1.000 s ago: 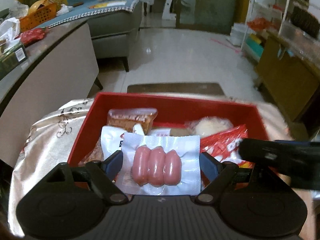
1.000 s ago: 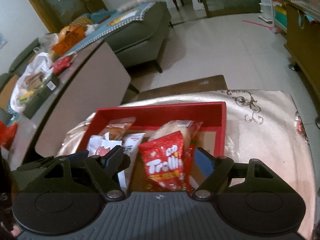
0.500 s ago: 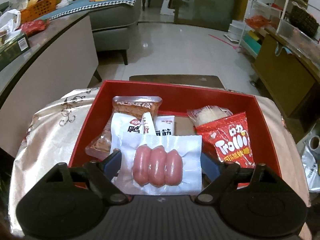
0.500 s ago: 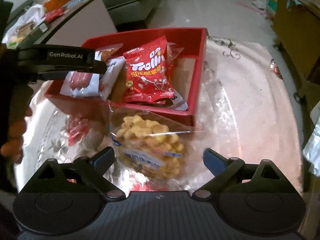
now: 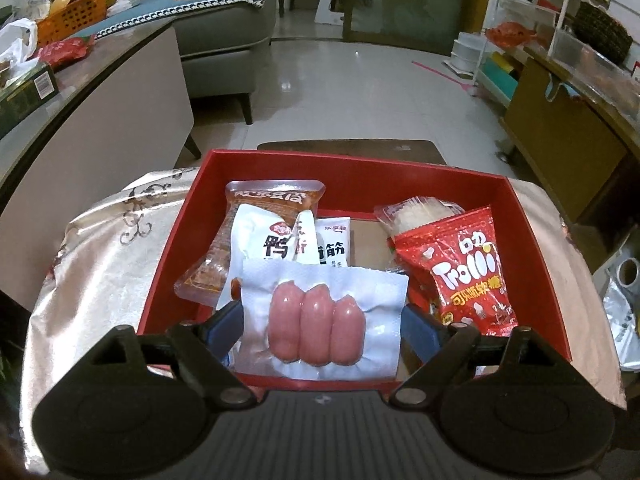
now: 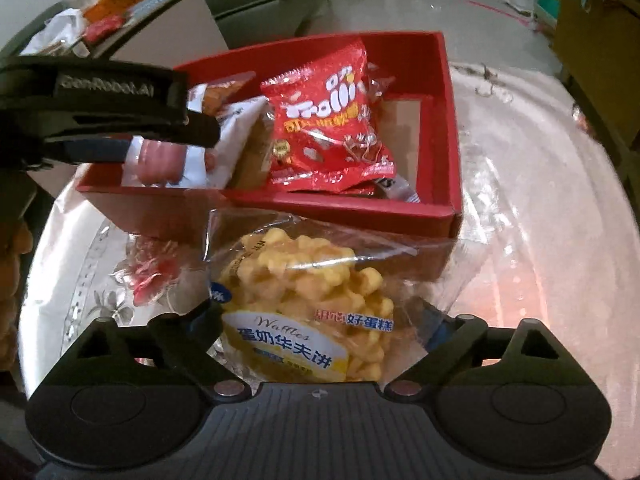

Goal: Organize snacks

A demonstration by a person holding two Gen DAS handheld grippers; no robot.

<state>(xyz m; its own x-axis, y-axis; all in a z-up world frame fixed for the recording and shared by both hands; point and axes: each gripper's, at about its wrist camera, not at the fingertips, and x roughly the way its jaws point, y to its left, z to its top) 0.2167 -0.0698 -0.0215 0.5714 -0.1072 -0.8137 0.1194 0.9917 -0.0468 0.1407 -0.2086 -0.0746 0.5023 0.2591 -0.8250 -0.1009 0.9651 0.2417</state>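
A red box [image 5: 168, 264] on a round table holds several snack packs, among them a red Trolli bag [image 5: 460, 272] on its right side. My left gripper [image 5: 320, 320] is shut on a white sausage pack [image 5: 316, 320] and holds it over the box's near edge. In the right wrist view the left gripper [image 6: 120, 120] holds the sausage pack [image 6: 164, 164] at the box's left [image 6: 444, 120]. My right gripper [image 6: 316, 320] is open around a clear bag of yellow waffles [image 6: 304, 300] lying on the table in front of the box.
The table carries a shiny patterned cloth [image 6: 520, 184]. A counter [image 5: 100, 92] with clutter stands to the left, a grey sofa [image 5: 228, 40] behind it. A wooden cabinet [image 5: 560, 128] and shelves are to the right. A foil bag [image 5: 624, 320] lies at the table's right edge.
My right gripper let go of the Trolli bag in the box, drew back and dropped down around the waffle bag. My left gripper stayed over the box with the sausage pack.
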